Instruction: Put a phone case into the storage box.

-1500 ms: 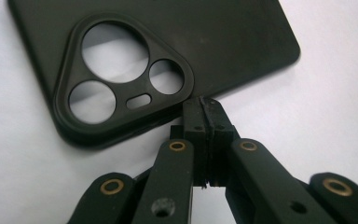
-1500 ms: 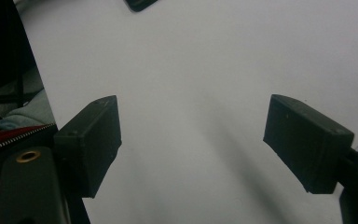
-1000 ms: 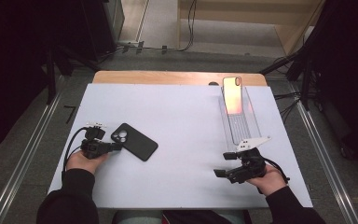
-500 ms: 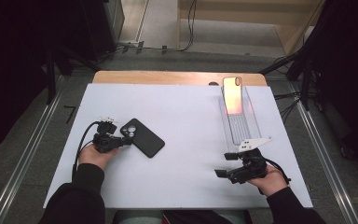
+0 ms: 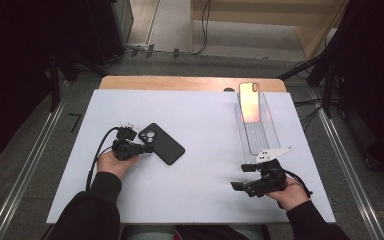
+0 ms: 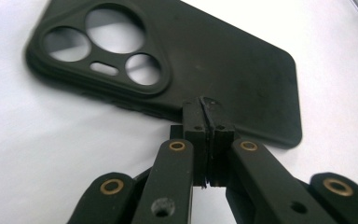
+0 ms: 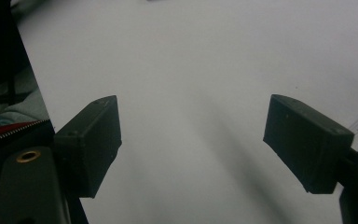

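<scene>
A black phone case [image 5: 162, 143] lies back up on the white table top, its camera cut-outs toward the far left. In the left gripper view the case [image 6: 191, 60] lies right ahead of the jaws. My left gripper [image 5: 147, 148] is shut, jaws pressed together, and its tips [image 6: 207, 105] touch the case's near long edge; nothing sits between them. My right gripper [image 5: 241, 177] rests low at the front right. Its jaws stand wide apart over bare table [image 7: 193, 135], holding nothing.
A clear plastic tray [image 5: 260, 135] stands at the back right, with a phone [image 5: 249, 101] leaning in its far end. The white sheet [image 5: 205, 125] covers the table; a wooden edge [image 5: 180, 82] shows at the back. Metal rails run along both sides.
My left gripper has moved to the right, and the black case has slid right and turned a little ahead of it. The right gripper has kept still.
</scene>
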{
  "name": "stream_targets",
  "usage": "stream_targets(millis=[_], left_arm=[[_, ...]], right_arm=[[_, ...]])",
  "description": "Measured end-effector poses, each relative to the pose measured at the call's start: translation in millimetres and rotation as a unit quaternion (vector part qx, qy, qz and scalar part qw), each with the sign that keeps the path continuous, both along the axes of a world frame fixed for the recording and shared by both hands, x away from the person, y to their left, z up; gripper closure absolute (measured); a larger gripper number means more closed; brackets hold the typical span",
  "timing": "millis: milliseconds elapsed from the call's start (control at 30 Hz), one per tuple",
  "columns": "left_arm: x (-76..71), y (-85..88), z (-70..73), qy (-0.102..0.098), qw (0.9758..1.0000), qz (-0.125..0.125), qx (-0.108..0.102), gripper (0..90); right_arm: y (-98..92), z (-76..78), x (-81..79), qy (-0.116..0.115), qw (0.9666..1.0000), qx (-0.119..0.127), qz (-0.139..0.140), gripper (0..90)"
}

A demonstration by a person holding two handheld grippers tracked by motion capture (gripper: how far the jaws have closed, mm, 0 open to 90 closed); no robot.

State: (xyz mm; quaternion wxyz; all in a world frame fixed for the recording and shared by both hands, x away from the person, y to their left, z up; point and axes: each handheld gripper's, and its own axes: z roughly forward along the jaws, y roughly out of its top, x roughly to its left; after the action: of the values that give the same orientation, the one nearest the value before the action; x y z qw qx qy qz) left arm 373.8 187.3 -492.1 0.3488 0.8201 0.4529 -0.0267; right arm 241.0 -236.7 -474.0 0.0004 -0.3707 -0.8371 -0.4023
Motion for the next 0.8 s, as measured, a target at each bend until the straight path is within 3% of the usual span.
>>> stream_targets(millis=[233, 333, 467, 533, 633, 800], left_arm=[[0.0, 0.4, 1.8, 0.006, 0.9999, -0.002, -0.009, 87.3], [-4.2, 0.9, 8.2, -0.001, 0.9998, -0.01, -0.016, 79.5], [-10.0, 2.8, 15.3, 0.002, 0.9993, -0.03, -0.02, 55.9], [-14.1, 4.3, 19.2, 0.004, 0.9988, -0.04, -0.029, 48.4], [-20.9, 7.0, 26.0, 0.004, 0.9978, -0.047, -0.048, 41.4], [-34.1, 13.0, 37.4, -0.015, 0.9956, -0.054, -0.075, 37.3]], right_arm=[[-0.8, 0.1, -0.3, 0.0, 1.0, 0.002, 0.0, 17.1], [-1.7, 0.7, -0.3, -0.001, 1.0, 0.003, -0.002, 17.1], [-3.7, 1.4, -0.2, -0.003, 1.0, 0.007, -0.006, 17.1], [-4.4, 2.3, -0.6, -0.013, 0.9998, 0.014, -0.008, 17.1], [-4.1, 2.9, -1.9, -0.018, 0.9996, 0.023, -0.007, 17.1], [-3.4, 1.6, -1.7, -0.011, 0.9998, 0.017, -0.005, 17.0]])
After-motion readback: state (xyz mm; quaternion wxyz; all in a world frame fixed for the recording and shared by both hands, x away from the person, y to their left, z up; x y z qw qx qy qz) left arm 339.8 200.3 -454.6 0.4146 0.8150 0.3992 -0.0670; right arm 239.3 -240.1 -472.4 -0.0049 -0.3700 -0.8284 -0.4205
